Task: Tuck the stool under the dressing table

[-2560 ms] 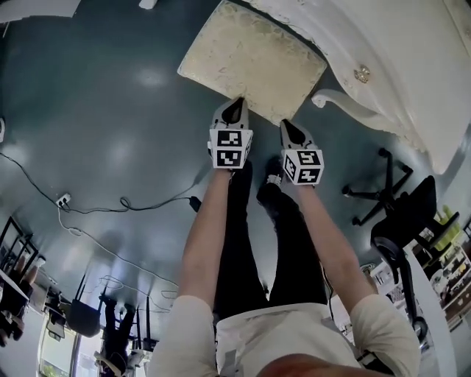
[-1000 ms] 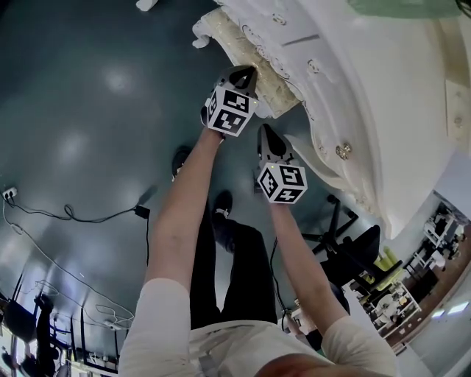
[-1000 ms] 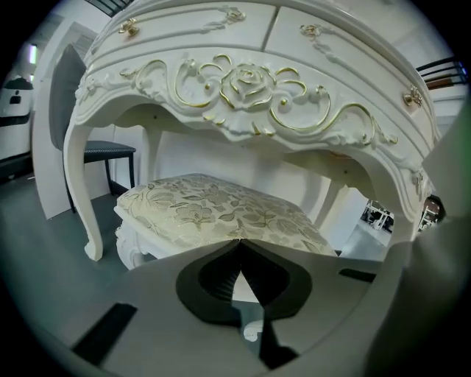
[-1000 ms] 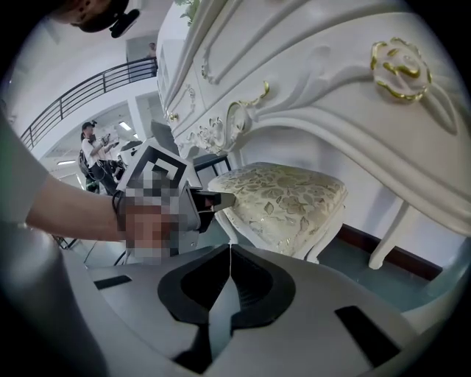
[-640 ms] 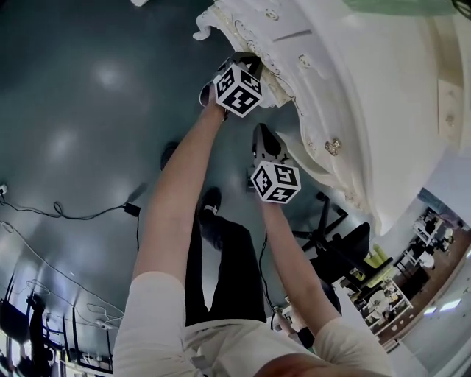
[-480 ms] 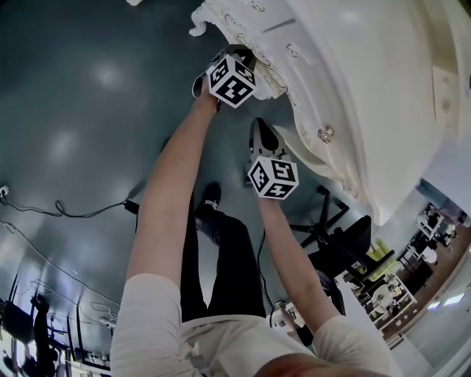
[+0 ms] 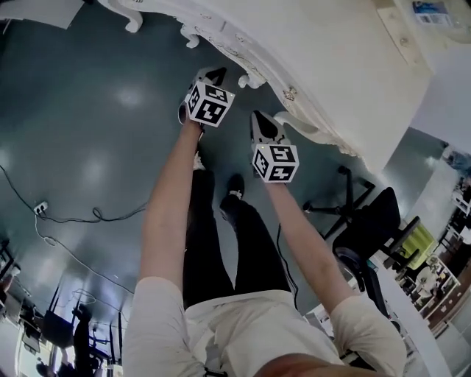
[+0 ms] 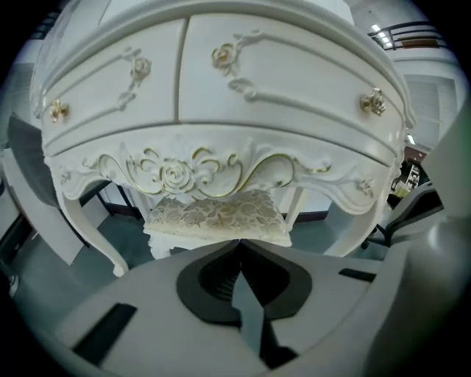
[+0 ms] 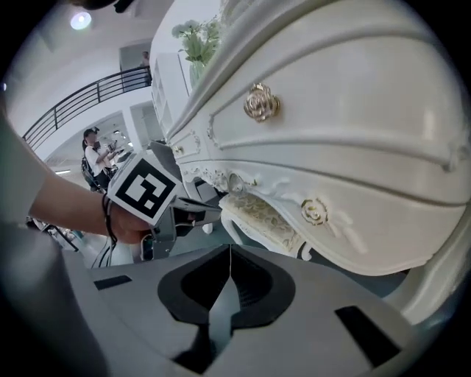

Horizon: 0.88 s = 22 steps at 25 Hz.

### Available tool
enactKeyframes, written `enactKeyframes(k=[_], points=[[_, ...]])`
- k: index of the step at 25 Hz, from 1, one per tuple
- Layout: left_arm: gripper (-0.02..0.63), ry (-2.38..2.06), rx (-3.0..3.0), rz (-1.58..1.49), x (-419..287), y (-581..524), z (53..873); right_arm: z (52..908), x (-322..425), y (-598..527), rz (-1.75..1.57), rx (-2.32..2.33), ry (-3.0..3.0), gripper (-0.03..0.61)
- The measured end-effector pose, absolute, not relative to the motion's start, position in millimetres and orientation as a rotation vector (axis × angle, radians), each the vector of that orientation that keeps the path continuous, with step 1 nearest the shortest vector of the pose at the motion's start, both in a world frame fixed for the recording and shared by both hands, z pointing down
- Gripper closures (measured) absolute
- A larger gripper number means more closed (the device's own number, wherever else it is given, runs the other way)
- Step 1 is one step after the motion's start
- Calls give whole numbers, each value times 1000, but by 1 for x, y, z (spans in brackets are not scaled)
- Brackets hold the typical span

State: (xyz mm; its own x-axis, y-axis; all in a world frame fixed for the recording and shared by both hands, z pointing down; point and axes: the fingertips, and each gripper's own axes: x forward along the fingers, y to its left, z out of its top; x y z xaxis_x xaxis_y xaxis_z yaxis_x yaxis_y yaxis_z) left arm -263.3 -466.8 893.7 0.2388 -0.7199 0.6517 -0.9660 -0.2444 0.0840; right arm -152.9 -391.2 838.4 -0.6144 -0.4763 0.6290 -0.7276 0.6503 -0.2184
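Black office chair parked on a shiny teal floor. Way off to the chair's left, a black cable snakes across to a white power strip.

Cream stool beneath white dressing table

No words, numbers or brand names can be read in any of your views. The only printed signs are the black-and-white square markers on the cubes of your left gripper and your right gripper; these are coded patterns, not letters. A small blue item on the dressing table bears print too small to read.
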Motion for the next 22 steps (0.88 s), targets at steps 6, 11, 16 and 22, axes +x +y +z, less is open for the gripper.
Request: enactKeyframes(k=[6,11,16,22], points=[[598,-1560,1962,572,-227,-414,817,776,-118,-374,611,953,-2329,534],[598,-1601,1907,538,-211,-378,773,746,-100,-351,627,950,-2313,534],[598,-1656,1838,466,-205,-334,705,712,-105,-323,624,916,-2319,534],[598,-1676,1836,482,-194,-283,641,668,-110,-286,503,793,-2331,534]])
